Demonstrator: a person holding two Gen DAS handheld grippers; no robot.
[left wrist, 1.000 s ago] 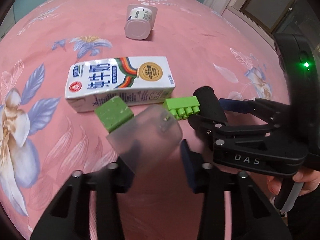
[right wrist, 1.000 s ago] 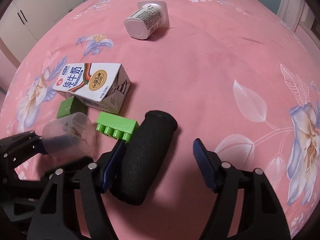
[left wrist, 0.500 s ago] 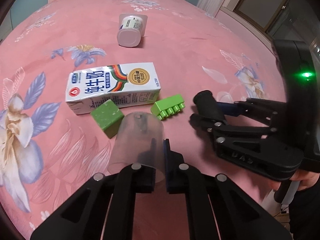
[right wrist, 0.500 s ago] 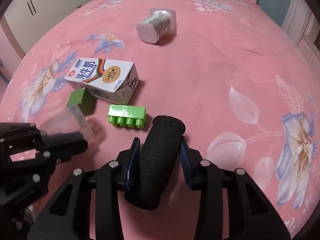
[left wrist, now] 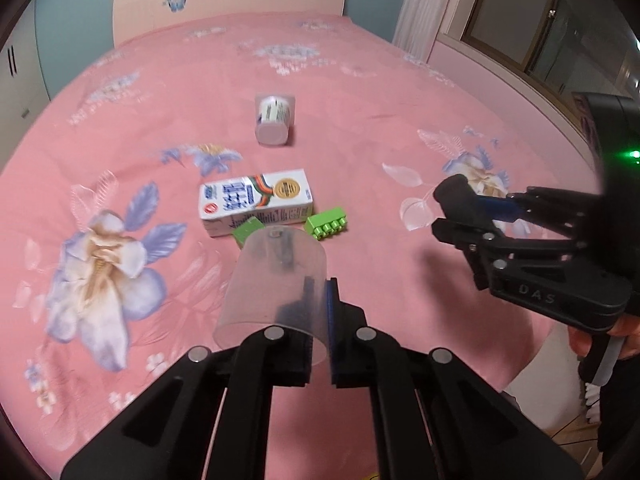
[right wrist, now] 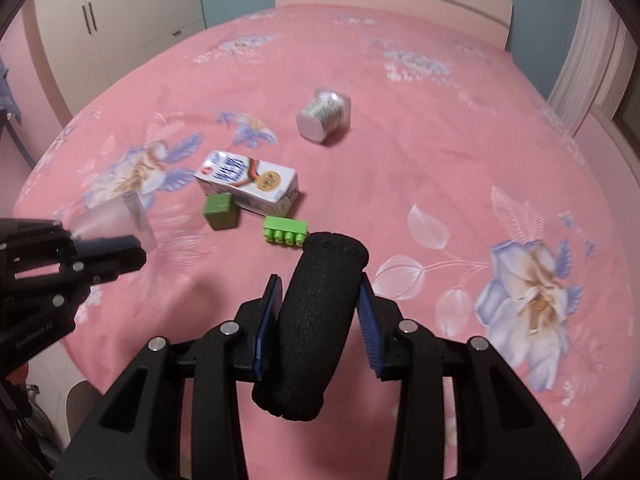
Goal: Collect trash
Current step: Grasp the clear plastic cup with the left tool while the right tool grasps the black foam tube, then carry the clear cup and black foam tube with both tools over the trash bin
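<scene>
A pink bedspread (left wrist: 360, 80) printed with pale lilac-and-white flowers covers the bed, which runs back to a cream headboard (left wrist: 228, 8) against a teal wall. Cream wardrobes (right wrist: 116, 12) stand at one side of the bed; a window (left wrist: 532, 20) with a white curtain is at the other. The carton (left wrist: 256, 206) lies flat mid-bed. A dark green block (right wrist: 220, 210) touches its near side, a bright green brick (left wrist: 326, 222) sits just beside its near corner, and a tipped yogurt pot (left wrist: 273, 120) lies well beyond it (base towards the cameras). The left gripper (left wrist: 318, 320) is clamped on the wall of a clear cup (left wrist: 276, 284), held above the bedspread. The right gripper (right wrist: 318, 320) is clamped on a black foam roll (right wrist: 316, 328), also off the bedspread.
</scene>
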